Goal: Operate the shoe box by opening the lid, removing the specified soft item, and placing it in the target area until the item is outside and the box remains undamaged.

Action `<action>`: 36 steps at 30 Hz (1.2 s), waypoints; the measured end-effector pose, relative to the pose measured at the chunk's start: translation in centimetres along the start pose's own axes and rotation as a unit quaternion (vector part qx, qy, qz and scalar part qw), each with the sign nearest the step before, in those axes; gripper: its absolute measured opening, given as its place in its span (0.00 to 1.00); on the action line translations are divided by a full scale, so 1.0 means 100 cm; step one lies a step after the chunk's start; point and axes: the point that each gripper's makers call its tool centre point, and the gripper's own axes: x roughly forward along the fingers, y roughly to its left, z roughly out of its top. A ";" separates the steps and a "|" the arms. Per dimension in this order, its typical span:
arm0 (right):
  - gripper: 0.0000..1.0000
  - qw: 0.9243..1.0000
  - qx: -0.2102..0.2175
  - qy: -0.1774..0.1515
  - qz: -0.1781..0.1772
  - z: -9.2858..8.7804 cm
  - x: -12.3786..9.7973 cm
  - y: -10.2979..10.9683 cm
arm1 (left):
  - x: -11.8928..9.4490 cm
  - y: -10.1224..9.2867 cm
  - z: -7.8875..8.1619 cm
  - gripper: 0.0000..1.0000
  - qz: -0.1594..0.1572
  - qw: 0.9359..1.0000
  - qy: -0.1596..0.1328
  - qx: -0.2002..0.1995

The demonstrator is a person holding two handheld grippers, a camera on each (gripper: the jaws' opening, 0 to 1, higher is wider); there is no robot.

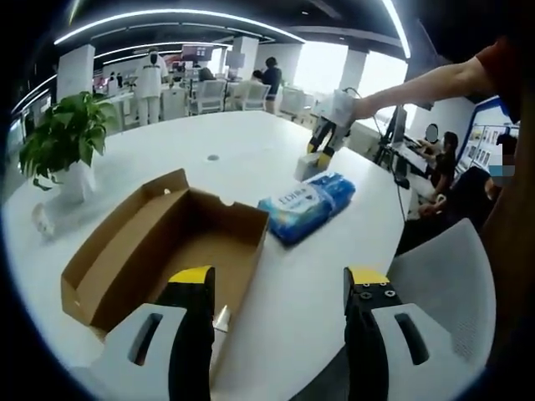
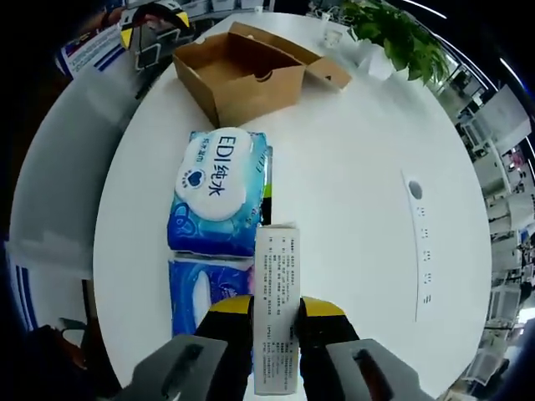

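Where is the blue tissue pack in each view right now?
Left gripper view: blue plastic tissue pack right of centre on the white table, beside the open brown cardboard box.
Right gripper view: pack left of centre, below that box.
Shared landmark: the green potted plant.

Bright, even office light falls from curved ceiling strips (image 1: 167,15) toward 12 o'clock in the left gripper view; windows (image 1: 322,65) at 1 o'clock blow out white. The white table (image 2: 351,192) glares softly, shadows faint. Fisheye bending grows toward every edge.
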 end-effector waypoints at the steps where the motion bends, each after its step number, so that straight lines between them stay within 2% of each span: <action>1: 0.16 1.000 0.001 0.001 0.000 -0.001 0.001 0.001 | 0.000 0.000 0.000 0.62 0.001 1.000 0.000 -0.001; 25: 0.16 1.000 0.000 0.014 0.023 -0.024 0.033 0.004 | -0.002 0.002 -0.011 0.62 0.012 1.000 0.023 -0.006; 36: 0.16 1.000 0.003 0.014 0.024 -0.028 0.037 0.003 | -0.002 0.001 -0.012 0.62 0.013 1.000 0.027 -0.005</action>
